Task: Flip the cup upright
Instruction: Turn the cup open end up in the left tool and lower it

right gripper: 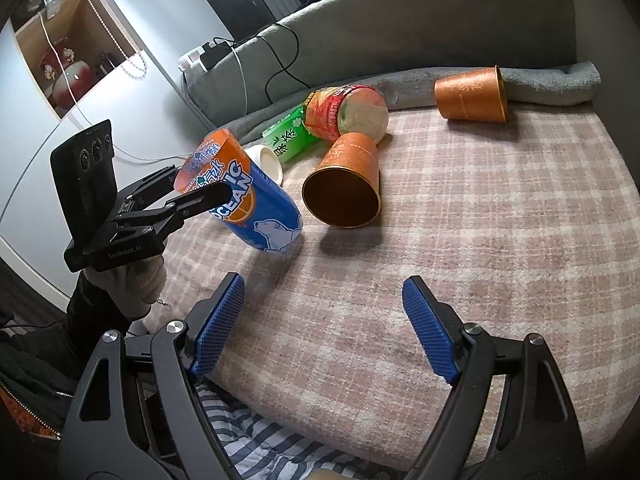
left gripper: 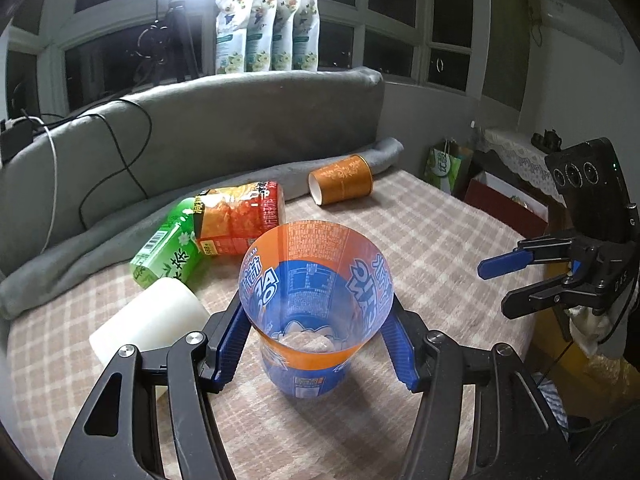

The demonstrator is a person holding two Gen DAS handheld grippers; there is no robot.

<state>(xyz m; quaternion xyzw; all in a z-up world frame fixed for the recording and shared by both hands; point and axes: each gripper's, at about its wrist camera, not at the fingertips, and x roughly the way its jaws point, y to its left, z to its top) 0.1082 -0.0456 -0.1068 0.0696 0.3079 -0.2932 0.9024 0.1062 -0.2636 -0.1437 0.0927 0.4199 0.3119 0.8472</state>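
A blue and orange clear plastic cup (left gripper: 316, 312) sits between the fingers of my left gripper (left gripper: 316, 344), mouth towards the camera, its base near the checked cloth (left gripper: 420, 240). In the right wrist view the same cup (right gripper: 248, 196) is tilted with its base low, and the left gripper (right gripper: 200, 200) is shut on its upper part. My right gripper (right gripper: 320, 328) is open and empty above the cloth's near edge. It also shows in the left wrist view (left gripper: 512, 280), to the right.
An orange paper cup (right gripper: 348, 180) lies on its side mid-cloth, another (right gripper: 472, 94) at the back right. A red-orange noodle cup (right gripper: 344, 112), a green carton (right gripper: 290, 138) and a white cup (left gripper: 148, 320) lie near the grey cushion (left gripper: 240, 128).
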